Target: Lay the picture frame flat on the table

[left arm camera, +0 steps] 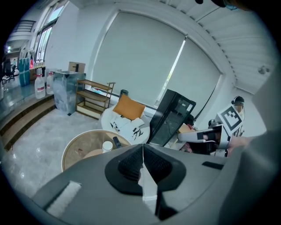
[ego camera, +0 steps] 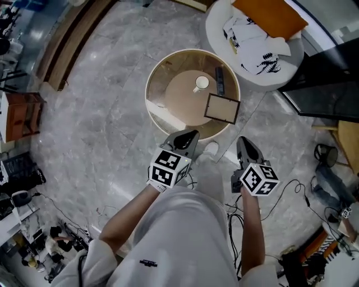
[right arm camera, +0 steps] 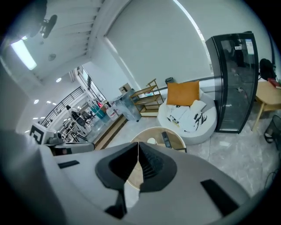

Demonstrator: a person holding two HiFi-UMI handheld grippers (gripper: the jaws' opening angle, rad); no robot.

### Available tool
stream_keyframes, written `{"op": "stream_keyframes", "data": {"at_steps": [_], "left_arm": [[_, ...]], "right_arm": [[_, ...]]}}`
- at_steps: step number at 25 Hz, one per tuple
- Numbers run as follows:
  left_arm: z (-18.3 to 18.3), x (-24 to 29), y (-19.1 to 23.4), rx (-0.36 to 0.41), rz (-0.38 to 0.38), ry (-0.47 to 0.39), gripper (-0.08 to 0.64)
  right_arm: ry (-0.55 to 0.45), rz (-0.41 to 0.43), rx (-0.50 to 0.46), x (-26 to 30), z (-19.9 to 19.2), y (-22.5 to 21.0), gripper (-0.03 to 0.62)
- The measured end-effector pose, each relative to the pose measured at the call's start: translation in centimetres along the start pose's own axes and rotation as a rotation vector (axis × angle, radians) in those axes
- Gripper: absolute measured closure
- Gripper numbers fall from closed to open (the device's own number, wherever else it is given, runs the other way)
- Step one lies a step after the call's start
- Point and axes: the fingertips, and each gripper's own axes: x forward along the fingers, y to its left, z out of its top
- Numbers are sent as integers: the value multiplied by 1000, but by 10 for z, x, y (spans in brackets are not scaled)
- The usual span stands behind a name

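The dark-rimmed picture frame (ego camera: pixel 222 108) rests at the near right edge of the round glass table (ego camera: pixel 156 78); I cannot tell from above whether it lies flat or leans. My left gripper (ego camera: pixel 191 135) hovers just short of the table's near rim with its jaws shut and nothing between them. My right gripper (ego camera: pixel 243 141) is held off the table's right side, below the frame, also shut and empty. In the left gripper view the gripper (left arm camera: pixel 142 154) points over the table (left arm camera: pixel 73 150). In the right gripper view the gripper (right arm camera: pixel 138 152) points toward the table (right arm camera: pixel 175 138).
A white cup (ego camera: pixel 201 83) and a dark remote (ego camera: pixel 220 80) lie on the table behind the frame. A round white seat (ego camera: pixel 252 67) with an orange cushion (ego camera: pixel 270 15) stands beyond it. A black cabinet (ego camera: pixel 331 84) is at the right, and cables (ego camera: pixel 291 193) trail on the floor.
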Motion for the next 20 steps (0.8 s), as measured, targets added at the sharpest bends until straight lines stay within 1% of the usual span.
{"op": "stream_keyframes", "data": {"at_steps": [2,5,8,11,16,20], "left_arm": [[10,-13,-6,1,-8,-20,552],[22,-31,-14,-2,-9,-53,552],[34,-47,-27,7,-9,-87,552],[48,-62,-39,32,-13,-121,552],[67,-85,-50,65,-8,-167,552],[70,-91,-53,69,-9,-170,552]], "right_arm": [[-24,5,-13,-16,9,13,586],[-66,-10,-28,-38,26,29,586],[-107,-22,-90,-59,46,46,586],[-130,-9,-139,-76,61,62,586],[-164,-22,-225,-95,68,76,586],[-184,-49,-286,-106,66,82,586]]}}
